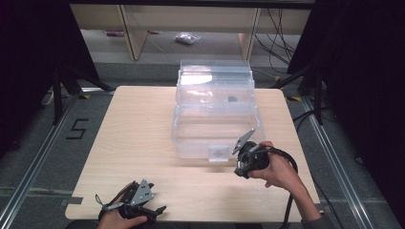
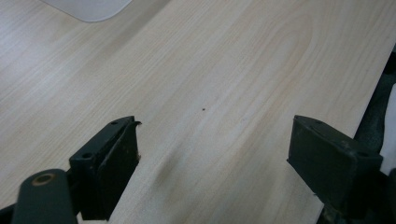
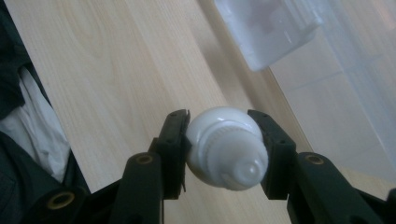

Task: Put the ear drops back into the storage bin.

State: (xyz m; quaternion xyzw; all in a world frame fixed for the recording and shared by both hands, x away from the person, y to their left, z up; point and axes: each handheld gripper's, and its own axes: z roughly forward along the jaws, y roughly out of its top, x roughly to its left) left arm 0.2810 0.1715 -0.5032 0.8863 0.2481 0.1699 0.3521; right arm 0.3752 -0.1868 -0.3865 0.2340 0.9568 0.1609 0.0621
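My right gripper [image 1: 242, 169] hovers just off the front right corner of a clear plastic box [image 1: 215, 109] with its lid raised. In the right gripper view the right gripper [image 3: 224, 125] is shut on a small white bottle [image 3: 226, 147] with a ribbed cap and a nozzle tip, held above the wooden table [image 3: 116, 70]. A corner of the box [image 3: 266, 28] lies beyond the jaws. My left gripper [image 1: 155, 210] rests near the table's front left edge. In the left gripper view the left gripper [image 2: 215, 135] stands open, with bare wood between its jaws.
A small dark item [image 1: 232, 99] lies inside the box, and a latch [image 1: 218, 153] sits on its front wall. A pale rounded corner [image 2: 88, 9] shows far from the left jaws. The wooden table [image 1: 138, 133] has free room left of the box. Cables trail on the floor at right.
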